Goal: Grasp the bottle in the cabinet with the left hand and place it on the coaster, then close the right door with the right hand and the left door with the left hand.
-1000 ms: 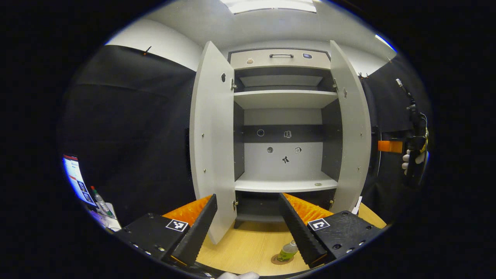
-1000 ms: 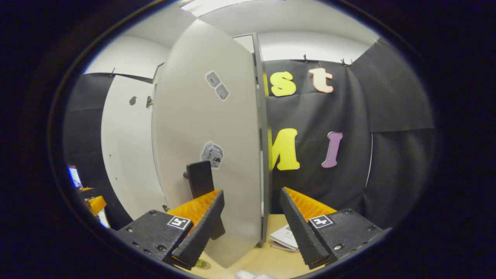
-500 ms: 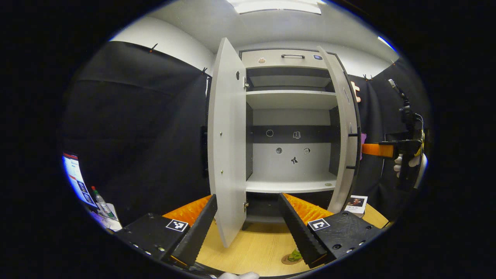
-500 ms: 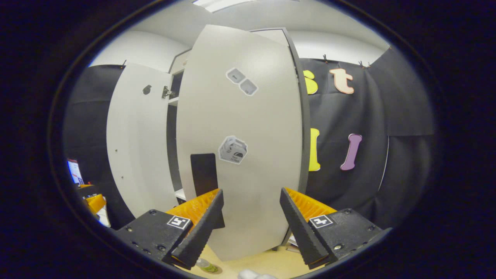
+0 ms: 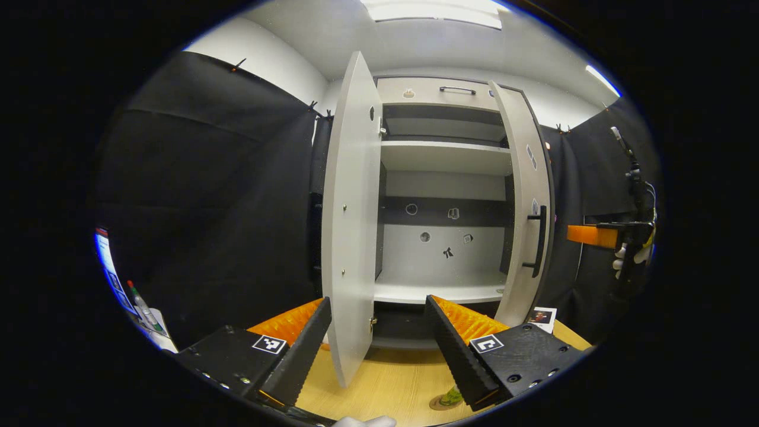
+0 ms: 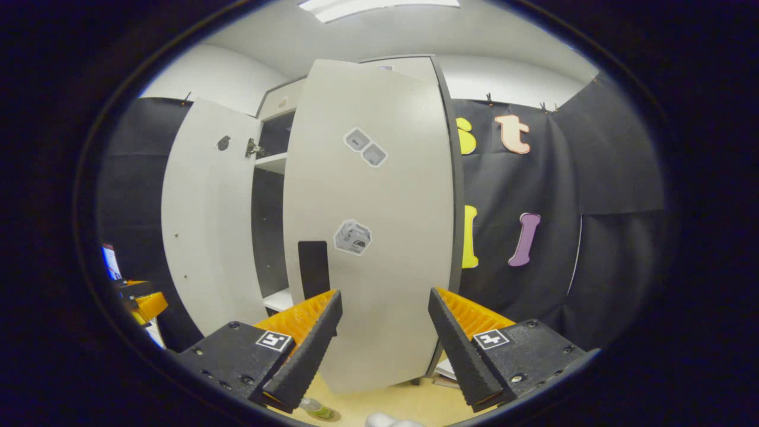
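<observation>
- My left gripper (image 5: 376, 350) is spread wide with nothing between its fingers, held low over the wooden tabletop (image 5: 391, 379), facing the cabinet (image 5: 445, 178).
- Left door (image 5: 353, 219) stands wide open, nearly edge-on to me; its bottom corner sits in the gap between my left fingers in the left gripper view.
- Right door (image 5: 525, 201) is swung partway in, its outer face and black handle (image 5: 536, 240) turned toward me.
- Bottle (image 5: 452, 396) is out of the cabinet and on the coaster (image 5: 439, 405) on the tabletop, mostly hidden behind one of my left fingers; green label just visible.
- In the right gripper view the bottle (image 6: 314, 407) shows at the bottom edge, beside one finger.
- My right gripper (image 6: 384, 347) is also spread wide, holding nothing, pointed square at the right door's outer face (image 6: 379, 237). I cannot tell whether the fingers touch the panel.
- Far off at the right of the left gripper view: my right gripper (image 5: 584, 235), in a white-gloved hand (image 5: 628, 255), apart from the door.
- A small card (image 5: 539, 315) lies on the tabletop by the right door's foot.
</observation>
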A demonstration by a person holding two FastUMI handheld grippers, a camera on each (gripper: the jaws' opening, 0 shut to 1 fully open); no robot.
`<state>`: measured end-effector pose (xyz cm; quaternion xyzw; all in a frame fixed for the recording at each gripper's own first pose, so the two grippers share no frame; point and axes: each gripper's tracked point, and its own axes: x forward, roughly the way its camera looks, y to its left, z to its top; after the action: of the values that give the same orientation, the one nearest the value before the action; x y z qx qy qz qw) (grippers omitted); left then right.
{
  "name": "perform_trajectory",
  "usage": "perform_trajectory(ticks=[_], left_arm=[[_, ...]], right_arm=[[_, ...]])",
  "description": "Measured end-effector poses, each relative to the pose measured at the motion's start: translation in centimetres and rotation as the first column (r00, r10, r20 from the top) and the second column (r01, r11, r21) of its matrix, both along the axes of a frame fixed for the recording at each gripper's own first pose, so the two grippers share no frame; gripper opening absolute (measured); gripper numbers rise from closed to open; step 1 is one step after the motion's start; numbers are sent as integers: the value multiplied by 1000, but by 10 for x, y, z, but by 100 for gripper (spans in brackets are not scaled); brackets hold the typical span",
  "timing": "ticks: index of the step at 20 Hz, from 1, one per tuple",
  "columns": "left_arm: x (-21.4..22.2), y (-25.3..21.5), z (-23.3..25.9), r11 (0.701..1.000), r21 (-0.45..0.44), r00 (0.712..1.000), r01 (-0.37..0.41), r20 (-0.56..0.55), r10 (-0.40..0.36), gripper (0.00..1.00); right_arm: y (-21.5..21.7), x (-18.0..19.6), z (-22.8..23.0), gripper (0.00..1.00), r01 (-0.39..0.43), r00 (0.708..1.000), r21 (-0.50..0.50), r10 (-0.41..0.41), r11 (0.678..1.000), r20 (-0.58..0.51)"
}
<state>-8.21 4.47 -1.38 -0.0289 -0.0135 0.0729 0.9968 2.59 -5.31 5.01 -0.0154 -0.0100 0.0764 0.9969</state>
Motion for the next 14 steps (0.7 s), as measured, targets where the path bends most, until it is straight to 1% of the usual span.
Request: perform_trajectory(ticks=[2, 3, 4, 5, 6, 8, 10, 11, 12, 14], left_arm=[[3, 8, 4, 1000, 10, 1000, 7, 7, -7, 96], [4, 13, 6, 1000, 13, 1000, 6, 11, -6, 99], [5, 19, 8, 1000, 16, 1000, 4, 15, -4, 96], [7, 26, 9, 1000, 20, 1000, 0, 15, -1, 96], [8, 33, 11, 1000, 23, 1000, -4, 17, 4, 96], [10, 51, 14, 1000, 26, 1000, -14, 21, 13, 96], [12, 73, 16, 999, 33, 999, -35, 25, 35, 96], [13, 87, 18, 998, 36, 998, -51, 28, 50, 99], [14, 101, 20, 997, 38, 997, -67, 27, 66, 96], [17, 126, 21, 995, 33, 995, -96, 19, 95, 96]], right_arm=[[2, -5, -7, 96, 10, 1000, 2, -10, 1000, -15], [2, -9, -12, 96, 14, 1000, 3, -14, 1000, -27], [2, -14, -17, 96, 15, 999, 5, -15, 1000, -36], [3, -18, -22, 99, 21, 999, 4, -21, 1000, -44], [2, -23, -27, 96, 28, 998, 1, -28, 1000, -52], [2, -29, -38, 96, 46, 996, -7, -46, 999, -70], [4, -34, -49, 96, 57, 994, -5, -58, 998, -94], [6, -36, -53, 94, 61, 993, -3, -61, 998, -104], [8, -39, -57, 96, 66, 992, -1, -65, 998, -112], [13, -43, -62, 97, 72, 990, -1, -72, 997, -120]])
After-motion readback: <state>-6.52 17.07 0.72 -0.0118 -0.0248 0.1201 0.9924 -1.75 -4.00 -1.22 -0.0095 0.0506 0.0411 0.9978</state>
